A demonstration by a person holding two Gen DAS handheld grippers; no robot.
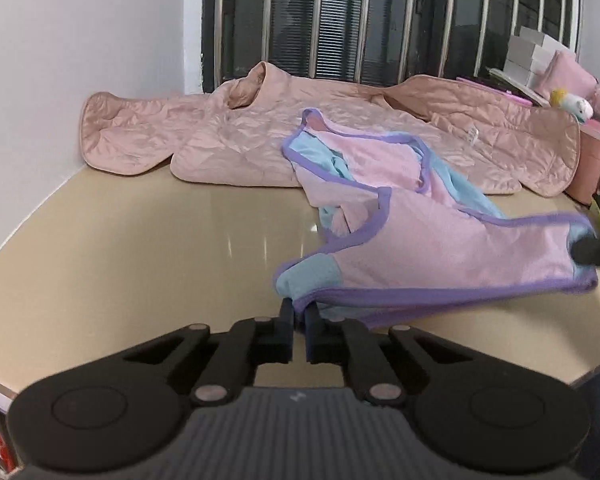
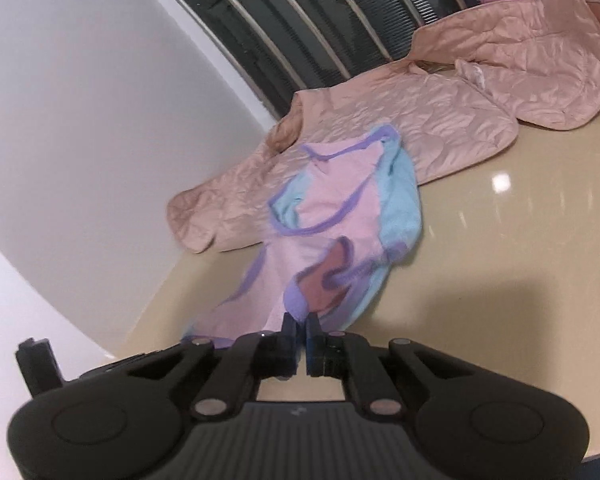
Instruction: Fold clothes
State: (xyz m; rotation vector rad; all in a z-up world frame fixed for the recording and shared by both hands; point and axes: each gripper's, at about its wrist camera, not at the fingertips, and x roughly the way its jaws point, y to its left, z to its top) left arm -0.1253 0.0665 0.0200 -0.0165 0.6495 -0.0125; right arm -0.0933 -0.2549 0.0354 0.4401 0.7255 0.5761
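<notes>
A small pink and light-blue garment with purple trim (image 1: pixel 432 248) lies partly lifted over the beige table (image 1: pixel 140 248). My left gripper (image 1: pixel 299 312) is shut on its purple-trimmed near corner. My right gripper (image 2: pixel 300 326) is shut on another purple edge of the same garment (image 2: pixel 340 216); its black tip also shows in the left wrist view (image 1: pixel 592 250) at the garment's right end. The cloth hangs stretched between the two grippers, its far part resting on a pink quilted jacket (image 1: pixel 260 136).
The quilted jacket (image 2: pixel 440 120) is spread across the back of the table under a barred window (image 1: pixel 380 20). A white wall (image 1: pixel 60 60) stands at left. Pink boxes, a toy and clutter (image 1: pixel 572 92) sit at the far right.
</notes>
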